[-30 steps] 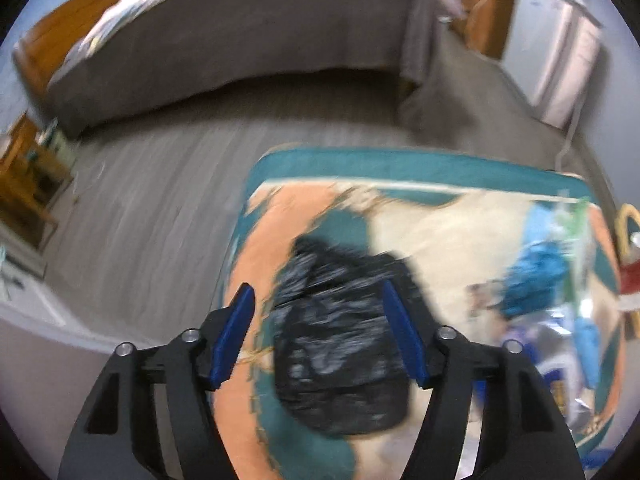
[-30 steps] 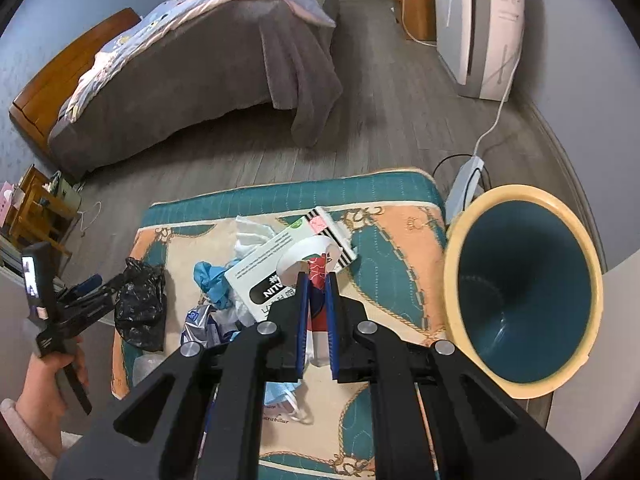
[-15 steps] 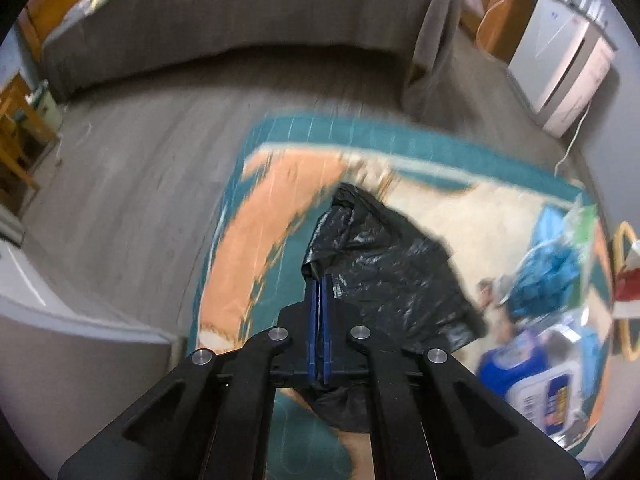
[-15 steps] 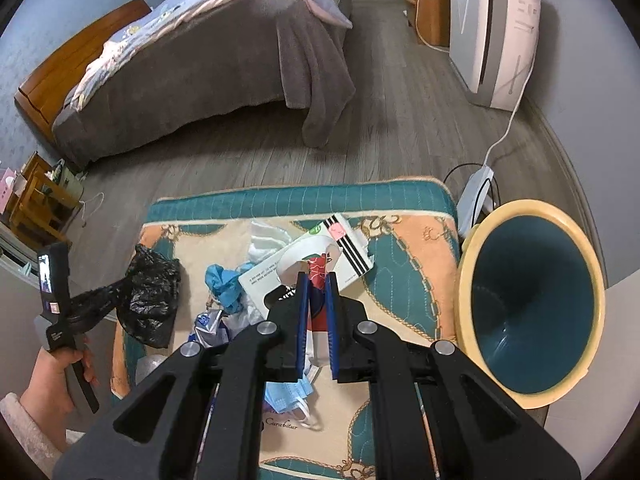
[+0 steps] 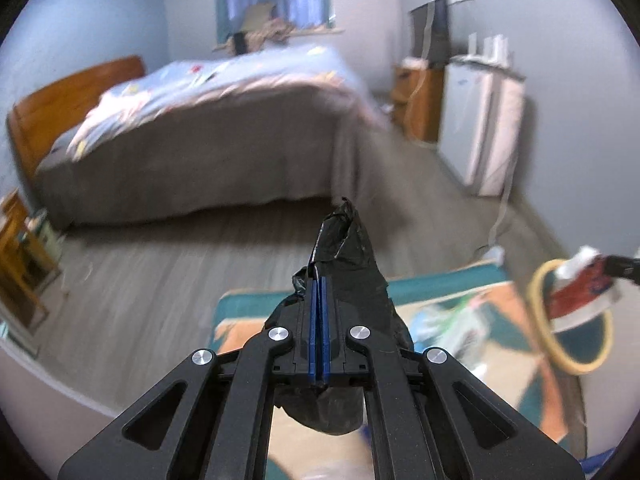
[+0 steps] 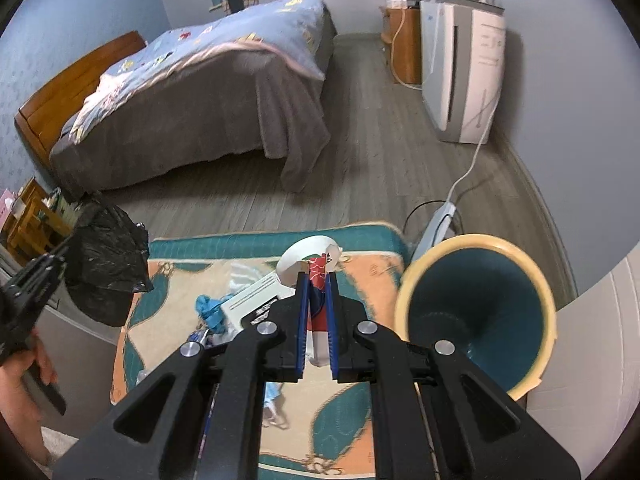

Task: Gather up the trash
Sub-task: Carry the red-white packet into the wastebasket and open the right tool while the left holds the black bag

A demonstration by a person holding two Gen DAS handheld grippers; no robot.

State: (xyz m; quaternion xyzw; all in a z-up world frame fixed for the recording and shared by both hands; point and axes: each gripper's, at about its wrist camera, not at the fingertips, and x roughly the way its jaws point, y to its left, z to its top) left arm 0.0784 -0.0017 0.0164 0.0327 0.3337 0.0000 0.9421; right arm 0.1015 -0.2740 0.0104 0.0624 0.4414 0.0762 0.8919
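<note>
**Both my jaws full, above the trash pile**

Left wrist view: my left gripper (image 5: 319,300) has its jaws pressed together on a crumpled black plastic bag (image 5: 344,264). The bag is pinched between the blue pads, one peak poking up past the tips and the bulk sagging below them, clear of the patterned teal and orange mat (image 5: 240,316) underneath. On that mat to the right sits a blurred heap of blue and white litter (image 5: 444,320). Further right, the yellow-rimmed bin (image 5: 576,364) stands at the mat's edge, and in front of it hangs a red and white paper cup (image 5: 580,292) held from the right by a dark tip. The bed (image 5: 208,136) with its grey spread fills the background.

Right wrist view: my right gripper (image 6: 317,284) has its jaws narrow, clamped on the red and white paper cup (image 6: 318,276), whose white rim shows just beyond the tips. The cup is lifted off the mat (image 6: 368,272). The bin (image 6: 476,316), teal inside, stands just to the right of the mat, mouth toward me. On the mat lie a white card with black stripes (image 6: 252,300) and blue crumpled gloves (image 6: 210,310) touching it. At far left my left hand (image 6: 24,384) holds the other gripper, with the black bag (image 6: 106,264) dangling from it over the mat's left edge
</note>
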